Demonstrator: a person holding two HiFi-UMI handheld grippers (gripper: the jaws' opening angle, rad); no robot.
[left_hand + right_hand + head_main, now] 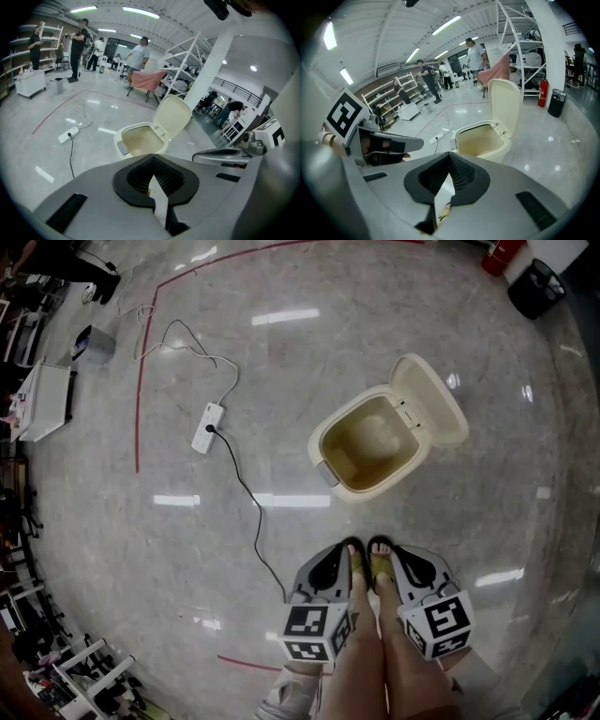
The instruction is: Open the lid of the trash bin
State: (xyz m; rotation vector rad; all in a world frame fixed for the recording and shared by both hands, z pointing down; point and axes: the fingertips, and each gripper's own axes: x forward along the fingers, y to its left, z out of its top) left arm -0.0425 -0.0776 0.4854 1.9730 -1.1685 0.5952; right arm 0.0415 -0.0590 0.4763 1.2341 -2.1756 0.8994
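trash bin (349,463) upright on floor (187,549), just ahead of feet (357,565) | lid (429,401) tipped fully back, inside looks bare | L gripper (339,559) jaws clenched, empty | R gripper (394,559) same, alongside, both apart from bin | task looks done, nothing left.
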